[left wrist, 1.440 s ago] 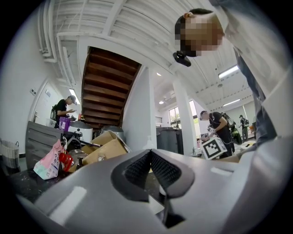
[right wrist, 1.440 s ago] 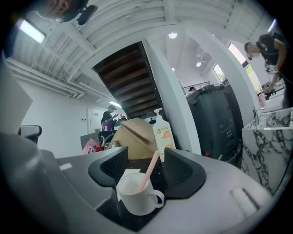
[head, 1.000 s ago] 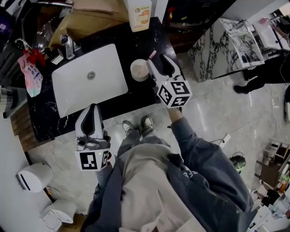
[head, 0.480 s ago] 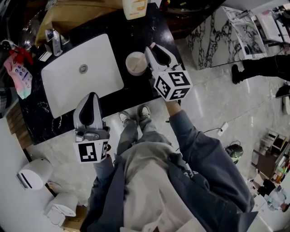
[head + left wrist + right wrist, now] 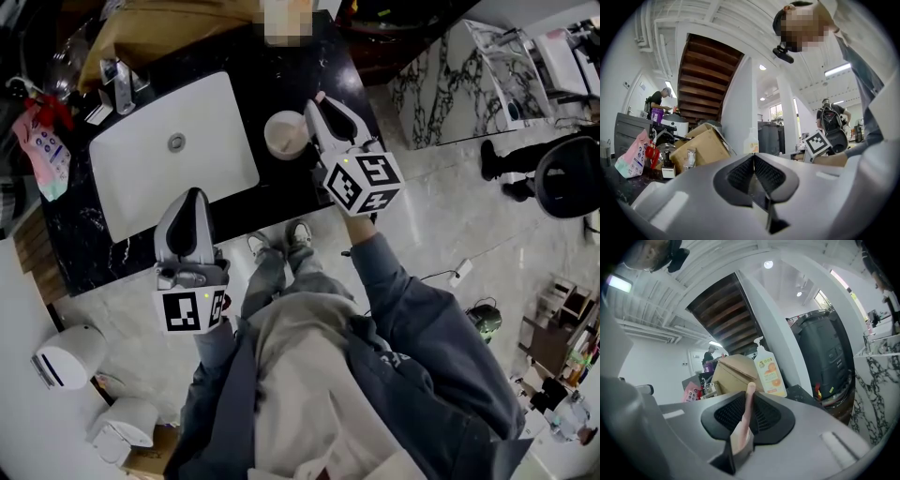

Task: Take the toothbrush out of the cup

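The right gripper [image 5: 320, 103] reaches over the dark table [image 5: 281, 192], just right of the pale cup [image 5: 284, 134] that stands beside the white sink [image 5: 169, 159]. Its 2 fingers [image 5: 727, 414] have just been closing and now clench the pink toothbrush [image 5: 748, 401], which stands nearly upright between the ribbed pads with its rounded end poking above them. The wider pale shape below the pads may be the cup's rim; the right gripper view does not settle it. In the head view the toothbrush's pink tip shows at the gripper's nose, close to the cup. The left gripper [image 5: 190, 208] hangs at the table's front edge below the sink, fingers [image 5: 740, 174] pressed together on nothing. An orange-labelled bottle [image 5: 768, 369] and a cardboard box [image 5: 733, 373] stand behind.
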`<state>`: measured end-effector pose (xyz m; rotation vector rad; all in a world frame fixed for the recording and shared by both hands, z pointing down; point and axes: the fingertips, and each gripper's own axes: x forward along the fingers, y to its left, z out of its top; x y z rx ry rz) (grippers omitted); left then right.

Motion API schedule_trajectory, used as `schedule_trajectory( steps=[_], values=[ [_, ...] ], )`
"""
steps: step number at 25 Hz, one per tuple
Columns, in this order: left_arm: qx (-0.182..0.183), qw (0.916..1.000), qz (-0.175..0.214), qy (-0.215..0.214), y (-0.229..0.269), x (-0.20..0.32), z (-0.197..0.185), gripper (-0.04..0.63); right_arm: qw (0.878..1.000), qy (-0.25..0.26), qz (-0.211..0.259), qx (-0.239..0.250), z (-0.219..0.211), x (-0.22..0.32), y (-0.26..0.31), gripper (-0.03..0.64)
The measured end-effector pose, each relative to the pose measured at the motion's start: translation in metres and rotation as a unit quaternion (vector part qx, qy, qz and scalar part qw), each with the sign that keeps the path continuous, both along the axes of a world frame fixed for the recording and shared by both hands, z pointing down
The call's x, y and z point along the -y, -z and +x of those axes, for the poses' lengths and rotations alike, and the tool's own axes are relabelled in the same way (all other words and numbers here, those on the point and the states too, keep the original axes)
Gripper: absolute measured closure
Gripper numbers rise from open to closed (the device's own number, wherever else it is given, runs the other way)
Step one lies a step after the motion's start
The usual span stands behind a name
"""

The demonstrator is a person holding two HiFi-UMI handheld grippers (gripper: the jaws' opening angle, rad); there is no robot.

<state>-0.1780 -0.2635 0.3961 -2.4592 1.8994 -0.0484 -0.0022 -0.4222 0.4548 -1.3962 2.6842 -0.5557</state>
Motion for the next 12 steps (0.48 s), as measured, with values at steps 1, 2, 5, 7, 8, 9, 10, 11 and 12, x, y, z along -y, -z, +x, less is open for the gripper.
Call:
schedule_trajectory(
  steps=[1,2,5,7,8,9,10,11,12],
  values=[
    [-0.001,1.0,0.002,0.0,0.001,0.0,0.0,0.537,1.0,-0.001,0.006,0.001,0.0,-0.001,0.005,0.564],
    [0.0,1.0,0.004,0.0,0.003,-0.001,0.0,0.537,1.0,-0.001,0.013,0.002,0.0,-0.003,0.01,0.57],
    [0.0,0.9999,0.011,-0.001,0.008,0.0,0.001,0.537,0.999,-0.001,0.034,-0.001,-0.001,-0.006,0.026,0.575],
    [-0.002,0.9998,0.017,-0.002,0.014,0.0,0.001,0.537,0.999,0.0,0.046,0.001,0.0,-0.009,0.037,0.575],
    [-0.003,0.9998,0.022,-0.003,0.017,0.0,0.001,0.537,0.999,0.001,0.053,0.001,0.0,-0.011,0.044,0.575],
    [-0.003,0.9996,0.027,-0.004,0.02,0.001,0.002,0.537,0.998,0.002,0.063,0.0,0.0,-0.013,0.051,0.575],
    [-0.004,0.9994,0.032,-0.006,0.024,0.001,0.003,0.537,0.997,0.003,0.075,-0.002,-0.001,-0.016,0.06,0.575],
    [-0.004,0.9993,0.037,-0.009,0.027,0.002,0.004,0.537,0.996,0.004,0.089,-0.006,-0.001,-0.019,0.069,0.575],
    [-0.004,0.999,0.042,-0.011,0.03,0.003,0.005,0.537,0.995,0.005,0.104,-0.01,-0.002,-0.023,0.078,0.575]
  ],
)
